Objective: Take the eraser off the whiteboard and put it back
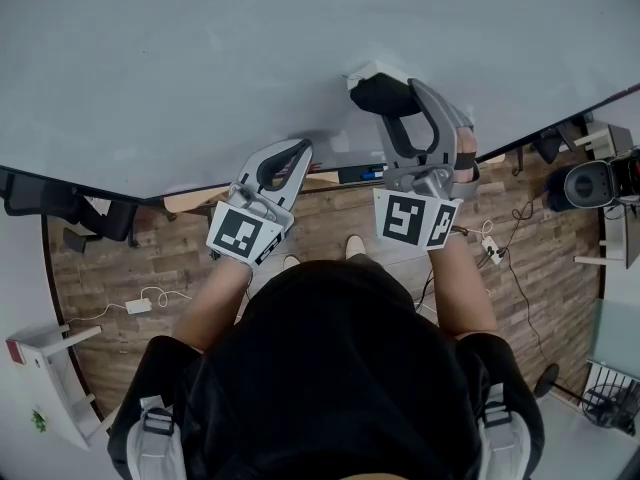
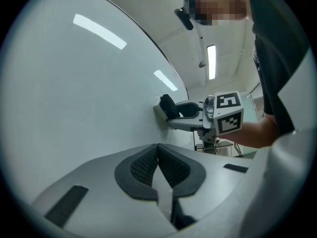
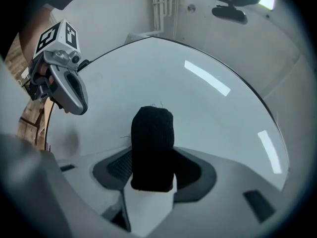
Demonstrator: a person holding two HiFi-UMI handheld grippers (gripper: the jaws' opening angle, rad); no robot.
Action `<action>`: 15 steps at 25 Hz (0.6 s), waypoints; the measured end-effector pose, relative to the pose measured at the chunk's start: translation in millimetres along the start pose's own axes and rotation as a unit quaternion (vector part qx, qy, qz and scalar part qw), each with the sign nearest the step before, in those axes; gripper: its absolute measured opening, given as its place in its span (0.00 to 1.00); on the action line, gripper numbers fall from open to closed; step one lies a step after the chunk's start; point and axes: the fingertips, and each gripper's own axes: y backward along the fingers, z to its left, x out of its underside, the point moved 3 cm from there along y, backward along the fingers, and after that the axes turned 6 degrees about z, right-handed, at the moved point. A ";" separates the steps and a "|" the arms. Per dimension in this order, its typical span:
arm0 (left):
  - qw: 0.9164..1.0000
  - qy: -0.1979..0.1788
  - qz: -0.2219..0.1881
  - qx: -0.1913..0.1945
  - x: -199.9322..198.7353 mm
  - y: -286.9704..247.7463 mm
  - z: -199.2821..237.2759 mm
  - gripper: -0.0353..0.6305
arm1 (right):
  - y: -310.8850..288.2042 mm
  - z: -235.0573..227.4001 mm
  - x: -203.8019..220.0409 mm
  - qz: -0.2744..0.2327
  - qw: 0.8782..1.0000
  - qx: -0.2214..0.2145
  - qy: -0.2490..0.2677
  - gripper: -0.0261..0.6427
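Closest in, the person's black top [image 1: 350, 368] fills the bottom of the head view, and both arms reach out past it toward the whiteboard [image 1: 200, 68]. All the action is on the right: the right gripper [image 1: 392, 98] is pointed straight at the board, and the eraser [image 3: 152, 148] stands squarely between its jaws. The pads look clamped on its two long sides. In the right gripper view the eraser's long axis runs up and down, dark felt on top and pale body below, so the jaws cross it the short way, which is a good bite. Its far end is still seated against the board, so it hasn't come off yet. The left gripper [image 1: 300, 153] sits off to the side and a little lower, near the board but apart from the eraser, its jaws pinched together on nothing. So the right hand is plainly the one on the job. From here the lift looks like a straight pull back from the board toward the body, and any sideways twist could drag the felt across the surface.
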 end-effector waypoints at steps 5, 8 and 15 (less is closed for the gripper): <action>1.000 0.000 0.002 0.007 2.6 9.0 -0.8 0.05 | 4.6 2.3 -0.7 0.008 1.000 -0.008 -0.022 0.38; 1.000 0.000 0.002 0.010 3.6 17.4 0.0 0.05 | 10.7 7.9 -1.1 0.017 0.999 -0.015 -0.039 0.38; 1.000 0.003 0.005 0.021 9.9 40.3 -5.1 0.05 | 35.3 23.8 -7.3 0.028 0.996 -0.025 -0.077 0.38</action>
